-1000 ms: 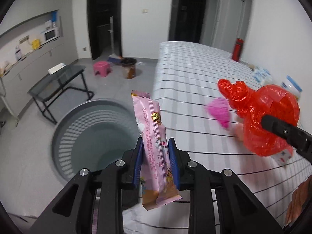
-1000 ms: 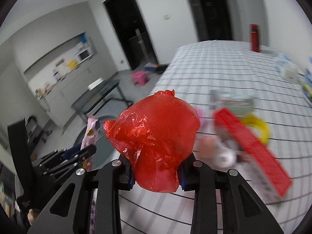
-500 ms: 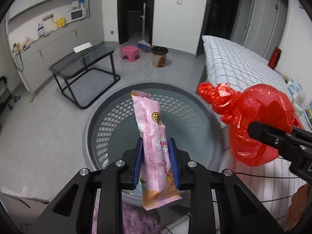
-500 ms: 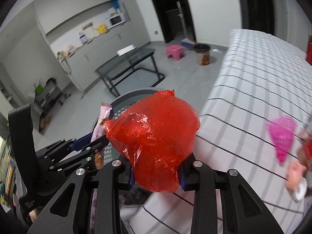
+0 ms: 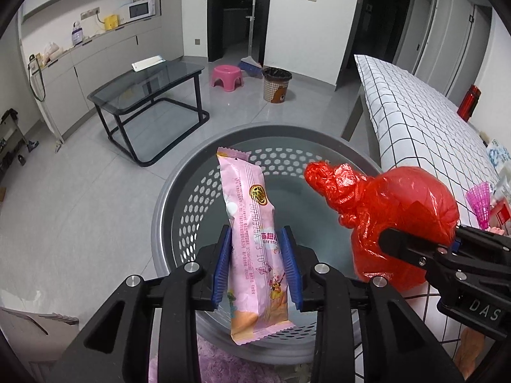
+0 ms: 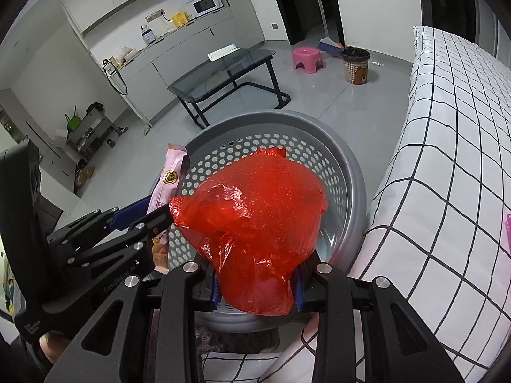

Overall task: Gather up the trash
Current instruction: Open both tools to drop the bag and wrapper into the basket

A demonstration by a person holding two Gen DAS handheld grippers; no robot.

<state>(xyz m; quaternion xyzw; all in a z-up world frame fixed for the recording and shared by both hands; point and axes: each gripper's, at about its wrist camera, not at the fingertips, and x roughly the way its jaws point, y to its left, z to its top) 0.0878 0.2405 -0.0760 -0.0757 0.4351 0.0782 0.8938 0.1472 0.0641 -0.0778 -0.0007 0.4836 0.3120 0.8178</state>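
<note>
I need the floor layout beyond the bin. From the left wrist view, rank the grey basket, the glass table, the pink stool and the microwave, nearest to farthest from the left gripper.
1. grey basket, directly below the left gripper.
2. glass table, on the floor to the upper left.
3. pink stool, beyond the table, near the dark doorway.
4. microwave, on the counter by the far wall.

A pink snack wrapper (image 5: pixel 252 245) stands upright at centre frame and a crumpled red plastic bag (image 5: pixel 396 223) hangs at right, both above the grey perforated basket (image 5: pixel 179 210).
</note>
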